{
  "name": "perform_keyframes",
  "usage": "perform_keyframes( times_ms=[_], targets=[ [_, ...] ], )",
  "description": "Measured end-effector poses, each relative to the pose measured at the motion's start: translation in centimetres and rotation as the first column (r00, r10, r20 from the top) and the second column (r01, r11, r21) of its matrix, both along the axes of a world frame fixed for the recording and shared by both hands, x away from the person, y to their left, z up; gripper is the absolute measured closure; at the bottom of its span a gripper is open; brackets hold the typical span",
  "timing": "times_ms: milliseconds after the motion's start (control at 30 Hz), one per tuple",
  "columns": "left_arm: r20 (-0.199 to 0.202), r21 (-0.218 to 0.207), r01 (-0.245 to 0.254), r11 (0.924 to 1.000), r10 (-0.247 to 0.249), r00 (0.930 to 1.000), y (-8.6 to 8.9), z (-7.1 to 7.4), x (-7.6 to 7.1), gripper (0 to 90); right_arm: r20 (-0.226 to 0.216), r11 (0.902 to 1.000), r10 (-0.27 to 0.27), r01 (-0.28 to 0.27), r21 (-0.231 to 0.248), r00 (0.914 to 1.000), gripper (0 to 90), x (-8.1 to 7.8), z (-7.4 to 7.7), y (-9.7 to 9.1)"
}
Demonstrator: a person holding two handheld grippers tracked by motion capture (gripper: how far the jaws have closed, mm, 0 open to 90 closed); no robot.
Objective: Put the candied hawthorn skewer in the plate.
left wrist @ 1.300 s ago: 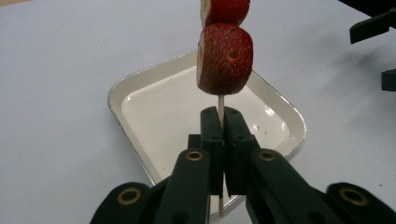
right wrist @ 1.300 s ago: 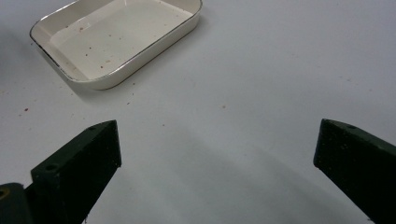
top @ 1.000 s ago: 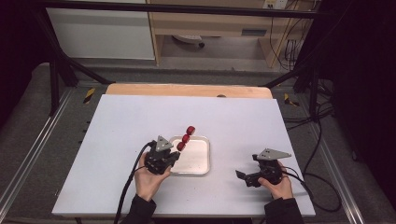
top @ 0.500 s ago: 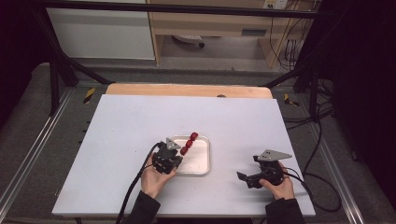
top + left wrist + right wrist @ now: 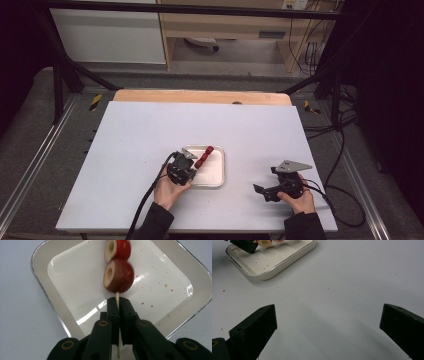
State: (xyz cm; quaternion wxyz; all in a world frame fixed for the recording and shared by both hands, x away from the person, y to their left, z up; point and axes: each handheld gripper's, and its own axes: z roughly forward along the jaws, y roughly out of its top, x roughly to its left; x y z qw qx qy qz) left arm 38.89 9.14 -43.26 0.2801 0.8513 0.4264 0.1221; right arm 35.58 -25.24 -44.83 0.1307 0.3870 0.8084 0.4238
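Over the white tray (image 5: 212, 172), a fruit skewer (image 5: 117, 275) is held by its stick in the left claw (image 5: 117, 305), jaws pinched tight on it. Since a second ago the skewer has been drawn back toward the person and lowered; it now sits low above the tray's near-left part. Whether the fruit is touching the tray cannot be told. Set-down is judged close, release not yet done. Right claw (image 5: 328, 316) is parked on the desk (image 5: 150, 130), spread wide, nothing held, well apart from the tray.
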Motion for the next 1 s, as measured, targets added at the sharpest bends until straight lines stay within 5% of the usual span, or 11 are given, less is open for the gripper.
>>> perform_keyframes(
  times_ms=[267, 433, 567, 833, 1000],
  targets=[
    [0.029, -0.011, 0.021, 0.9997, -0.021, 0.9994, 0.5, 0.5, -0.1, 78.1, -0.001, 1.0000, -0.004, 0.004, -0.001, 1.0000, 1.7, 0.0, 0.0, 0.0],
    [0.081, -0.049, 0.072, 0.9962, -0.068, 0.9944, 1.6, 2.2, -0.1, 58.8, 0.004, 0.9999, -0.011, 0.011, 0.007, 0.9999, 1.7, 0.0, 0.1, -0.1],
    [0.095, -0.090, 0.152, 0.9843, -0.143, 0.9851, 2.9, 3.4, 0.0, 39.0, 0.006, 0.9999, -0.013, 0.013, 0.009, 0.9999, 1.6, -0.1, 0.2, -0.1],
    [0.159, -0.135, 0.170, 0.9761, -0.148, 0.9760, 6.2, 4.9, -0.6, 22.1, 0.002, 0.9998, -0.016, 0.016, 0.012, 0.9999, 1.3, -0.1, 0.3, -0.1],
    [0.181, -0.112, 0.163, 0.9803, -0.141, 0.9733, 8.4, 4.4, -1.5, 11.7, -0.001, 0.9998, -0.017, 0.017, 0.010, 0.9999, 1.1, -0.1, 0.2, -0.1]
  ],
)
